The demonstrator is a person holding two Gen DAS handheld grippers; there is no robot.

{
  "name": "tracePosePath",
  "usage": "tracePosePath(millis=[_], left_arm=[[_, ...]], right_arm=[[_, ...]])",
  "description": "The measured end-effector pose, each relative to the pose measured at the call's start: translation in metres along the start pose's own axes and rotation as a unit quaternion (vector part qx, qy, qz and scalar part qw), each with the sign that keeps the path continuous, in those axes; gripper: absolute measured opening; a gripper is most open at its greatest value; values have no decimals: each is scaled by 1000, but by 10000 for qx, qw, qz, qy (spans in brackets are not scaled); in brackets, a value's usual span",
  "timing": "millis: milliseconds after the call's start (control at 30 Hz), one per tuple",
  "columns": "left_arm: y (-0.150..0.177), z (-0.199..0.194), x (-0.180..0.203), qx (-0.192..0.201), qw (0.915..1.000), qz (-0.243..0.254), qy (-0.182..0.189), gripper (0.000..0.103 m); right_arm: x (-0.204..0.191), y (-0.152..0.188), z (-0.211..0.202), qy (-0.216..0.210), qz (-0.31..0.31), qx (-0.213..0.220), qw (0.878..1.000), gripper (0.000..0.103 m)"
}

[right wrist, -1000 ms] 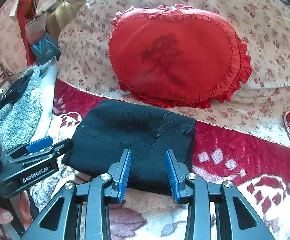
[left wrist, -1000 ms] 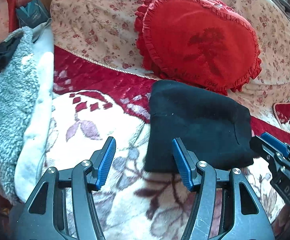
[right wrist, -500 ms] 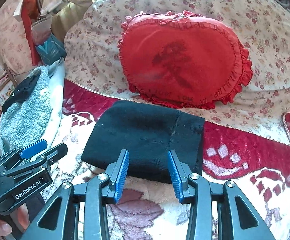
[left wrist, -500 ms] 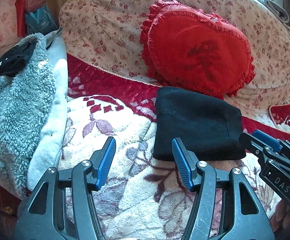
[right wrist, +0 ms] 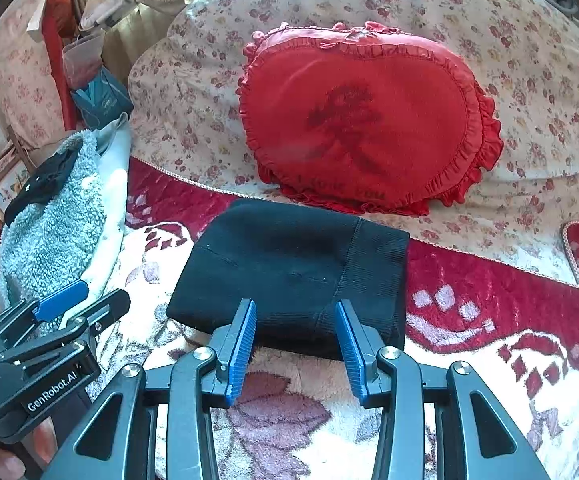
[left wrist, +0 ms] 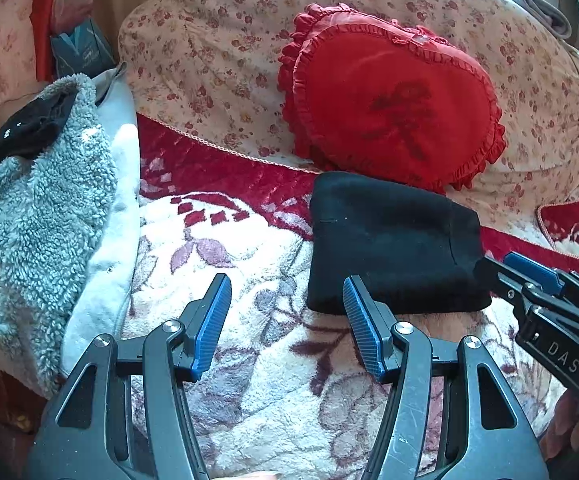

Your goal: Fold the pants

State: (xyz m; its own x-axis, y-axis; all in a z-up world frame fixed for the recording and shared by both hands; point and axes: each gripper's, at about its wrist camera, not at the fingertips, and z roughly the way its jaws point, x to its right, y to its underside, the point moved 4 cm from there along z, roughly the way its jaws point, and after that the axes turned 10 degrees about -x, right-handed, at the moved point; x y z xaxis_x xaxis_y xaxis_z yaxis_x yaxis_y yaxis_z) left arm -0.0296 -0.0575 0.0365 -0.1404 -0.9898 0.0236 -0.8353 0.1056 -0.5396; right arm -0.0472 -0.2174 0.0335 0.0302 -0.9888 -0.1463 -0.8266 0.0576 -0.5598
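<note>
The black pants lie folded into a compact rectangle on the floral blanket, just in front of the red heart cushion. They also show in the right wrist view. My left gripper is open and empty, hovering short of the bundle's near left corner. My right gripper is open and empty, just short of the bundle's near edge. It also shows from the side in the left wrist view, by the bundle's right end. The left gripper shows in the right wrist view.
A red heart-shaped cushion leans on a flowered pillow behind the pants. A grey fleece garment with a black item on top lies at the left. A second red patterned cushion sits at the far right.
Both grippers have pulled back from the folded pants, which now look smaller and farther away. The jaws stay open. The pants have not moved.
</note>
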Motion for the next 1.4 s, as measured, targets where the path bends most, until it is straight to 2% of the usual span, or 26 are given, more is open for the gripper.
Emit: tracePosePath(millis=[1400], left_arm=[[5, 20, 5, -235, 9997, 106, -33, 58]], right_arm=[[-5, 2, 17, -47, -53, -197, 9998, 41]])
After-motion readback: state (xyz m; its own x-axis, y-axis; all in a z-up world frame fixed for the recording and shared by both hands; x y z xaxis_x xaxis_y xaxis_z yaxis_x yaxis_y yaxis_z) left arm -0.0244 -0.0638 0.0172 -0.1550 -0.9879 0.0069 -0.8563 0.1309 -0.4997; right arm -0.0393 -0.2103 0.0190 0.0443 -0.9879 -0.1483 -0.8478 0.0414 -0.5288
